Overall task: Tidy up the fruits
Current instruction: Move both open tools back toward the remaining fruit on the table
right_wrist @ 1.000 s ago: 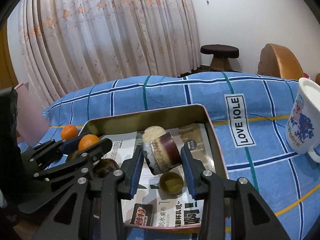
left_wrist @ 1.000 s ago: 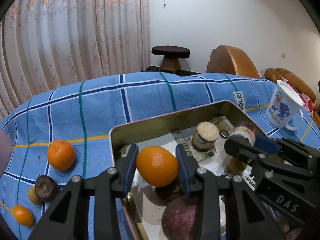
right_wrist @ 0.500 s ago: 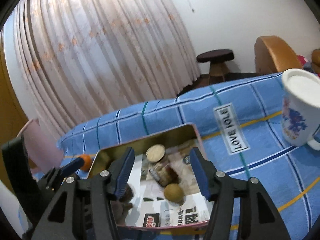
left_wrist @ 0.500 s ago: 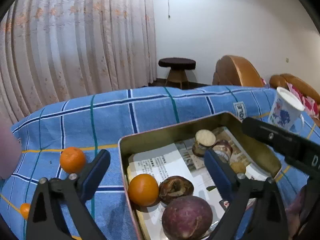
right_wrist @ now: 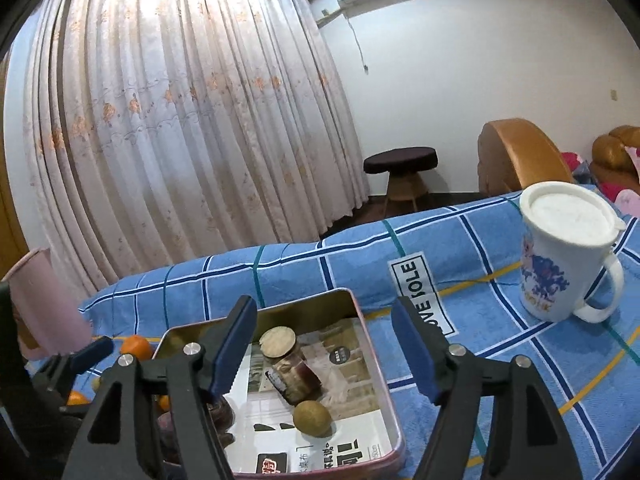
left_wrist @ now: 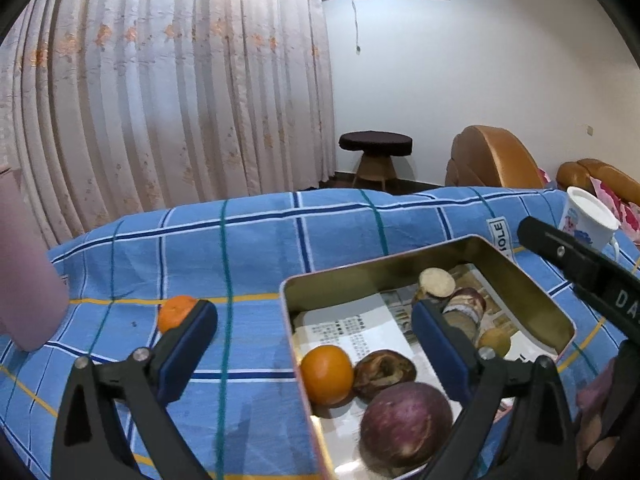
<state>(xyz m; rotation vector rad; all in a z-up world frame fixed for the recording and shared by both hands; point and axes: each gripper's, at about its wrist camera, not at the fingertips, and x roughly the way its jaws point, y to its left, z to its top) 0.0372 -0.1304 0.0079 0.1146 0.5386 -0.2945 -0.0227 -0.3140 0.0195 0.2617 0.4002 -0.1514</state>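
Observation:
A gold metal tin [left_wrist: 400, 272] lined with newspaper sits on the blue checked cloth. In it lie an orange [left_wrist: 327, 374], a brown shrivelled fruit [left_wrist: 384, 372], a purple round fruit [left_wrist: 404, 426], a corked jar [left_wrist: 460, 312] on its side and a small tan fruit [left_wrist: 495, 342]. My left gripper [left_wrist: 314, 344] is open and empty, raised above the tin's left edge. My right gripper [right_wrist: 324, 354] is open and empty above the tin [right_wrist: 304, 308], over the jar [right_wrist: 290, 368] and tan fruit [right_wrist: 312, 418]. Another orange [left_wrist: 174, 313] lies on the cloth left of the tin.
A white printed mug [right_wrist: 560, 256] stands on the cloth at the right. A pink cup [right_wrist: 48, 308] stands at the far left. More small oranges [right_wrist: 136, 346] lie left of the tin. Behind the table are a curtain, a dark stool [left_wrist: 375, 148] and brown chairs.
Both grippers have opened and lifted back. The left let the orange go into the tin; the right let the jar go, and it now lies in the tin.

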